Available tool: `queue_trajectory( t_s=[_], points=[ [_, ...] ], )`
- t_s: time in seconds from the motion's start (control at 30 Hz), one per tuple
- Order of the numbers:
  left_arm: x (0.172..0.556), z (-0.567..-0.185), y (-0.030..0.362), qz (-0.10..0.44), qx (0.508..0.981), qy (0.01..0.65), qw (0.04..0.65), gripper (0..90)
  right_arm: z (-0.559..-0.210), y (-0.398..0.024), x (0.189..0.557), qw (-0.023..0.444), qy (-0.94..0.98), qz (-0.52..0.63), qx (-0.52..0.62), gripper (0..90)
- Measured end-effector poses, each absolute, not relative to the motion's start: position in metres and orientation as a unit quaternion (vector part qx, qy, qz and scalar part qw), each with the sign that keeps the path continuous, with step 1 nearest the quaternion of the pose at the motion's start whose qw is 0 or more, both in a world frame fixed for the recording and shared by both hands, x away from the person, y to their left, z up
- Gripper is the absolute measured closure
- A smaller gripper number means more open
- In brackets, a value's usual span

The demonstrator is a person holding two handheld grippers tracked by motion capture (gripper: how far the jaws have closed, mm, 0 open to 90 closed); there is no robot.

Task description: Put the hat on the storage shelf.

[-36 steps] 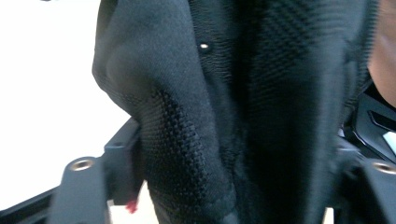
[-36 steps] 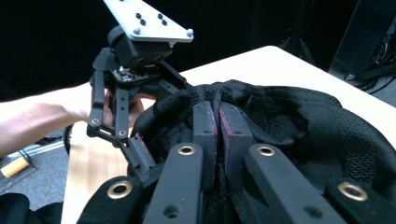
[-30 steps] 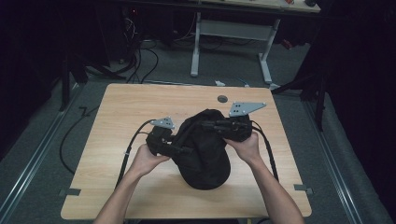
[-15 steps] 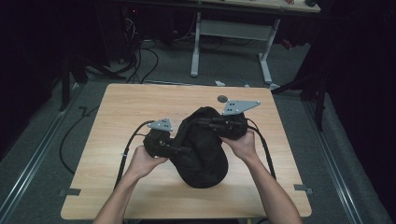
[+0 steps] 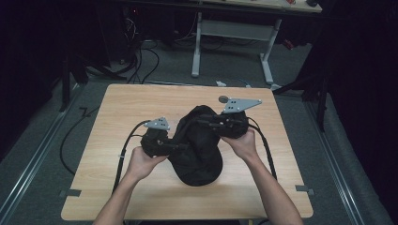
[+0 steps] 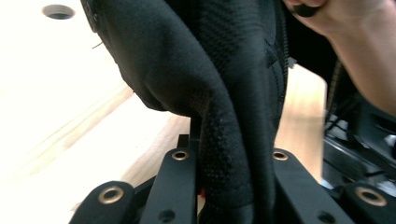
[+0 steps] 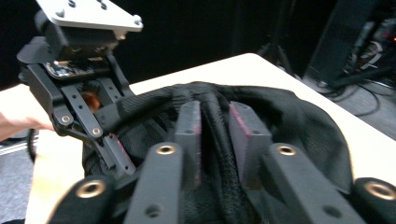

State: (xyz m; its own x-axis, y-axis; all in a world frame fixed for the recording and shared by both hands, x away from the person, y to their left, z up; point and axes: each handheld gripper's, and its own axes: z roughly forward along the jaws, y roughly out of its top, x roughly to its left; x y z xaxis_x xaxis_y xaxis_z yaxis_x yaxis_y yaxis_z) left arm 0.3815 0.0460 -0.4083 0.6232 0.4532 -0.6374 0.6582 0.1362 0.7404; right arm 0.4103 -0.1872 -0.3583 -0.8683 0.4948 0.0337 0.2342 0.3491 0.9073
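The left gripper clamps the black bag — the right gripper, jaws just opening, straddles its fabric.

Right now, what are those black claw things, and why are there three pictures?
A person holds two pinching tools, one in each hand. Each tool has two fingers that squeeze together. One picture looks down from above. It shows the left gripper and the right gripper meeting at a black bag on a wooden table. The other two pictures come from small cameras riding on the tools, looking along their fingers. The left gripper is shut on a fold of the bag. The right gripper's fingers have just been opening, and a fold of the bag sits loosely between them.
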Motion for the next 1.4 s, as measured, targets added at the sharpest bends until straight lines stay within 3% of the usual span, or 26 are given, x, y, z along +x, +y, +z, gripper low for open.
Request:
queue_trajectory(
  t_s=[0.23,0.43,0.83,1.4],
  points=[
    [0.381,-0.408,0.046,-0.056,0.65,0.432,0.622,81.8,-0.36,-0.195,0.408,0.118,0.799,0.531,0.255,53.7],
    [0.384,-0.405,0.054,-0.034,0.63,0.451,0.631,81.7,-0.362,-0.208,0.4,0.13,0.788,0.533,0.279,46.4],
    [0.389,-0.399,0.072,0.001,0.594,0.487,0.64,81.6,-0.407,-0.216,0.377,0.161,0.812,0.45,0.336,45.1],
    [0.4,-0.385,0.088,0.027,0.557,0.52,0.647,81.4,-0.493,-0.29,0.358,0.2,0.758,0.393,0.481,40.9]
  ],
)
